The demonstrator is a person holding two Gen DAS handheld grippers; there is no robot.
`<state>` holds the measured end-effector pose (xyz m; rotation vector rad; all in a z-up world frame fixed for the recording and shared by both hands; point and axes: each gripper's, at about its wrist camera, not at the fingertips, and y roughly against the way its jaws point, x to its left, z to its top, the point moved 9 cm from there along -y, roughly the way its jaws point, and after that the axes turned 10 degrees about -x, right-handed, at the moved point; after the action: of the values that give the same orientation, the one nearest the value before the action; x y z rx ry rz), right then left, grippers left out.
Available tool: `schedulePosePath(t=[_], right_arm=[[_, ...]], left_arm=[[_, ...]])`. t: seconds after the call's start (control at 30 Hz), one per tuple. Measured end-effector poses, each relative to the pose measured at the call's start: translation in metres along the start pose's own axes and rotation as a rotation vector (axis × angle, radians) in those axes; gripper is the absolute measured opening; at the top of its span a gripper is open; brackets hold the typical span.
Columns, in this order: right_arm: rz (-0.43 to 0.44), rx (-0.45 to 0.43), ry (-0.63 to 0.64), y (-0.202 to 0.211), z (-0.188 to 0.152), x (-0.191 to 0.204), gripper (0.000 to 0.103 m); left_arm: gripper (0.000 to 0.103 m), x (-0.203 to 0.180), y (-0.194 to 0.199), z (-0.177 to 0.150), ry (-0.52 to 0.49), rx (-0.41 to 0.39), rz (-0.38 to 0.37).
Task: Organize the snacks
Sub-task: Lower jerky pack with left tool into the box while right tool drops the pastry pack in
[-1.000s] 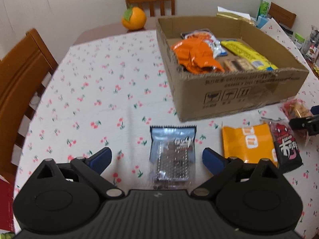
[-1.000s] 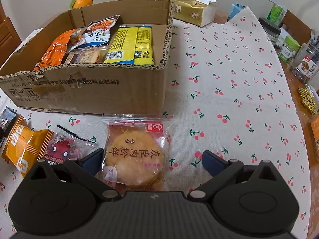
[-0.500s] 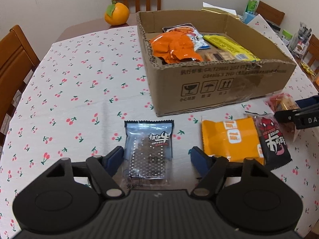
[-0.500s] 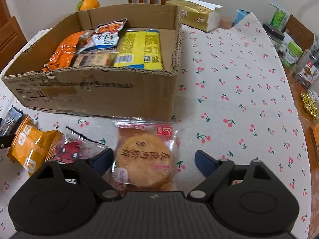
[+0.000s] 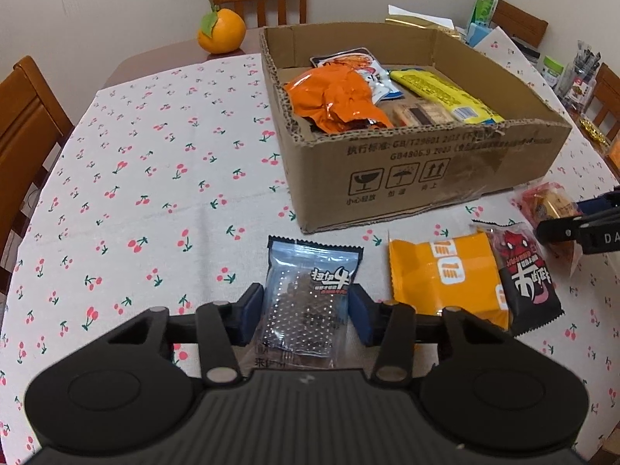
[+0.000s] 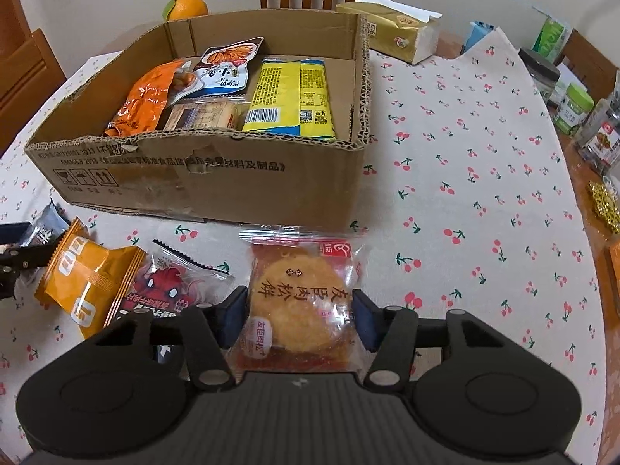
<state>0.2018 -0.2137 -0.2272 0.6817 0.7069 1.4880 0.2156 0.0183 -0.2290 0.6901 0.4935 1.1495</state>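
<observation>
The left gripper (image 5: 306,312) has its blue pads (image 5: 252,312) pressed against both sides of the blue snack packet (image 5: 310,294), which lies on the cherry-print tablecloth (image 5: 155,193) in front of the cardboard box (image 5: 426,170). The right gripper (image 6: 298,319) has its fingers closed onto the edges of the round pastry packet (image 6: 302,302), just before the box. An orange packet (image 5: 445,275) and a red-black packet (image 5: 527,275) lie between them.

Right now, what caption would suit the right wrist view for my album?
Right claw closing around a clear-wrapped round pastry in front of the cardboard snack box.
</observation>
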Motion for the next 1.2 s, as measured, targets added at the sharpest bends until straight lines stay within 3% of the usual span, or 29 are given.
schedulePosePath(t=[0.5, 0.8, 1.0, 1.2], right_arm=[[0.059, 0.023, 0.112, 0.049, 0.025, 0.007, 0.061], [0.127, -0.072, 0.213, 0.088, 0.087, 0.017, 0.061], [0.162, -0.136, 0.253, 0.068, 0.135, 0.031, 0.061], [0.147, -0.126, 0.269, 0.027, 0.154, 0.034, 0.063]], left_arm=[[0.046, -0.002, 0.046, 0.020, -0.064, 0.031, -0.054], [0.046, -0.018, 0.078, 0.047, -0.099, -0.012, -0.121], [0.046, -0.025, 0.084, 0.065, -0.080, -0.052, -0.136], [0.046, -0.025, 0.083, 0.084, -0.072, -0.091, -0.123]])
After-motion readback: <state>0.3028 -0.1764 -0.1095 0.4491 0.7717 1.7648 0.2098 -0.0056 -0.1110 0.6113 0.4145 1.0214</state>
